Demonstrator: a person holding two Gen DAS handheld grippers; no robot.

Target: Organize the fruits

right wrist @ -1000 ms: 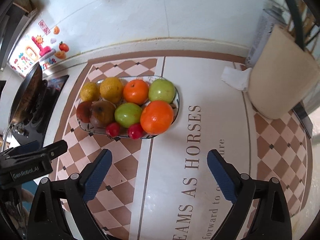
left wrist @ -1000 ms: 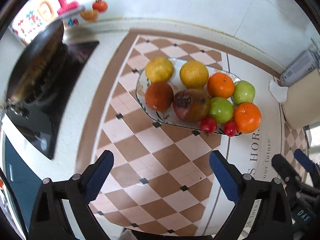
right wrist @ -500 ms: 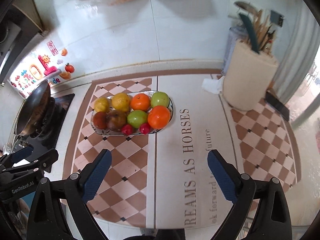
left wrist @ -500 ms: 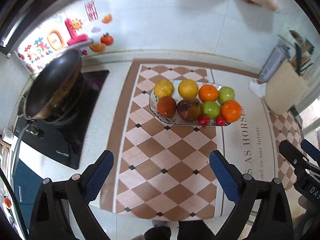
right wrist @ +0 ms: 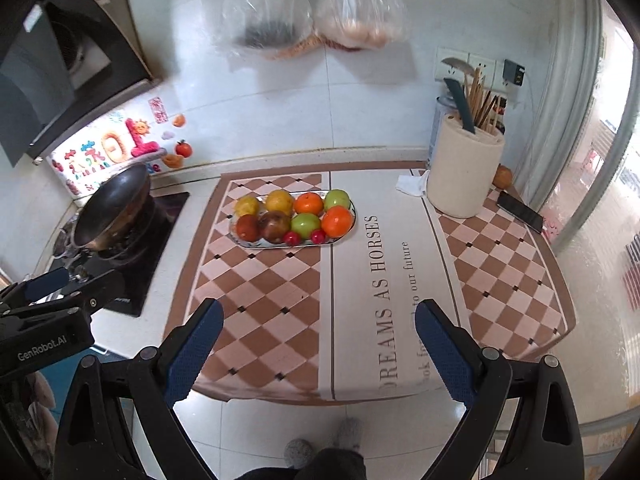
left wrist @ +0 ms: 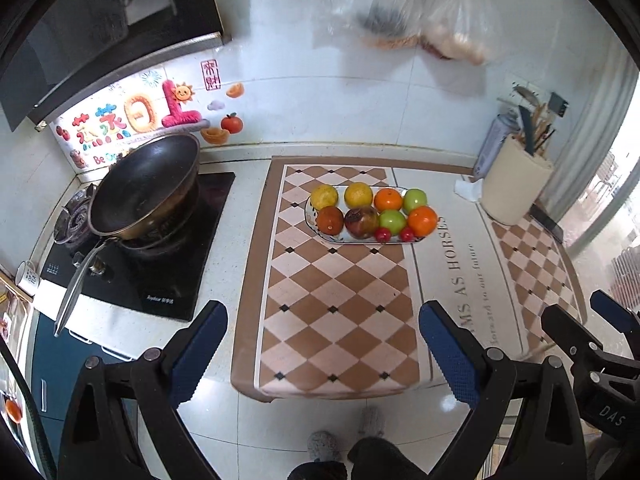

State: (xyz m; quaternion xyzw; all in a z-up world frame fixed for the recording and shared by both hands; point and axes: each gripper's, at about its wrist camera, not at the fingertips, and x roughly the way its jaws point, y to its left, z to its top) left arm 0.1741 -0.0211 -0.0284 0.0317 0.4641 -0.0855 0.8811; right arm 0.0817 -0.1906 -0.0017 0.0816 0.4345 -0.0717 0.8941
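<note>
An oval glass plate (left wrist: 310, 222) (right wrist: 347, 232) on the checkered mat holds two yellow citrus, two oranges, two green apples, two dark reddish fruits and two small red fruits in rows. The big orange (left wrist: 422, 221) (right wrist: 337, 219) lies at the plate's right end. My left gripper (left wrist: 323, 350) is open and empty, high above the counter's front edge, far from the plate. My right gripper (right wrist: 316, 346) is open and empty, also pulled back over the front edge. The right gripper also shows at the lower right of the left wrist view (left wrist: 600, 328).
A black wok (left wrist: 144, 192) sits on the stove at the left. A beige utensil holder (right wrist: 464, 172) stands at the back right, with a white cloth (right wrist: 412, 185), a phone (right wrist: 520, 206) and one more orange fruit (right wrist: 502, 177) near it. Plastic bags (right wrist: 312, 12) hang on the wall.
Both grippers have pulled back and up from the plate, which now looks small and far. Both stay open and empty. The fruits have not moved.
</note>
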